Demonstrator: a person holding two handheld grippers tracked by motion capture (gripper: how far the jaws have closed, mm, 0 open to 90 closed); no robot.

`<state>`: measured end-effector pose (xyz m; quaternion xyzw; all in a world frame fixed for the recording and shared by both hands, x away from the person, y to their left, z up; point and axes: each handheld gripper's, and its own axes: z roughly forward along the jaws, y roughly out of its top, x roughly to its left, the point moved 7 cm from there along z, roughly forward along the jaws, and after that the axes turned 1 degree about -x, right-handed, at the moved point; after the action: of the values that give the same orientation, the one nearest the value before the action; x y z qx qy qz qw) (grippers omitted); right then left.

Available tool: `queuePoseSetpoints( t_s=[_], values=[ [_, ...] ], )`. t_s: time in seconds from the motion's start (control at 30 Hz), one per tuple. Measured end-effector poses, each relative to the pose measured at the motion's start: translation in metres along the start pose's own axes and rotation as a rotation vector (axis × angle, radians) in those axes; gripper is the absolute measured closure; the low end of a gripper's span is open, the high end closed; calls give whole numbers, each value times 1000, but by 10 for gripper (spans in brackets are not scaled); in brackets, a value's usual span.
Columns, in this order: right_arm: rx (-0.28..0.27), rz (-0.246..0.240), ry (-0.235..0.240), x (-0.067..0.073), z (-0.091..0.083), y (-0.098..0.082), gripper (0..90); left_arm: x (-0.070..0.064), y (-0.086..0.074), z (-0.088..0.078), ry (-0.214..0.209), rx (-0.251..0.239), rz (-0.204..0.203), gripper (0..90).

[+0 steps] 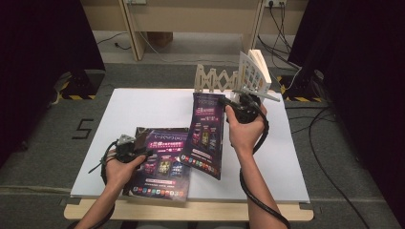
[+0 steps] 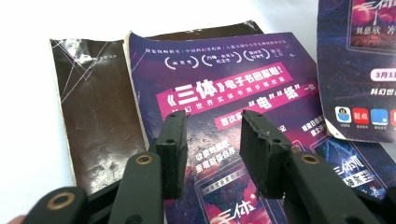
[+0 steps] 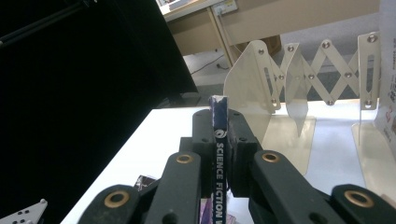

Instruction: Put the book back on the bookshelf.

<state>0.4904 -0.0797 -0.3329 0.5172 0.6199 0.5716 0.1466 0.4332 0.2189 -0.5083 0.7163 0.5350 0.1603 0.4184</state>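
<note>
On the white table (image 1: 143, 102), two purple-covered books carry the work. One book lies flat near the front edge (image 1: 162, 164), and the left tool (image 2: 212, 154) hovers just above its cover with jaws apart and nothing between them. From the left tool's camera the cover's lower part is cut off by the jaws, and a dark brown book or flap (image 2: 100, 116) sticks out from under its left side; whether that is a separate book cannot be told. In the high view the person's left hand (image 1: 119, 167) and the tool hide that side of the flat book.

The second book (image 1: 207, 136) is lifted, tilted with its top toward the rack (image 1: 217, 78) and its lower corner over the flat book. The right tool (image 1: 241, 107) clamps it at the spine (image 3: 218, 154): the right tool's camera looks straight along the thin spine, pressed between the two pads, with the words "SCIENCE FICTION" readable on it and the rest running off the bottom edge. The high view gives the cover instead, while the right hand (image 1: 246, 131) covers the grip itself.

The rack, a cream scissor-lattice bookstand, stands at the table's far edge. Its left sections appear bare in the right tool's camera. At its right end, in the high view, a pale book (image 1: 260, 69) leans behind a perforated end plate (image 1: 250, 76); its title is too small to read.
</note>
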Motion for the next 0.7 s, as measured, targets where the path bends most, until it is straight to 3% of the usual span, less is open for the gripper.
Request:
queuePoseSetpoints(
  t_s=[0.7],
  values=[
    [-41, -16, -19, -4, -10, 17, 847, 0, 1, 0, -2, -2, 3, 605]
  ],
)
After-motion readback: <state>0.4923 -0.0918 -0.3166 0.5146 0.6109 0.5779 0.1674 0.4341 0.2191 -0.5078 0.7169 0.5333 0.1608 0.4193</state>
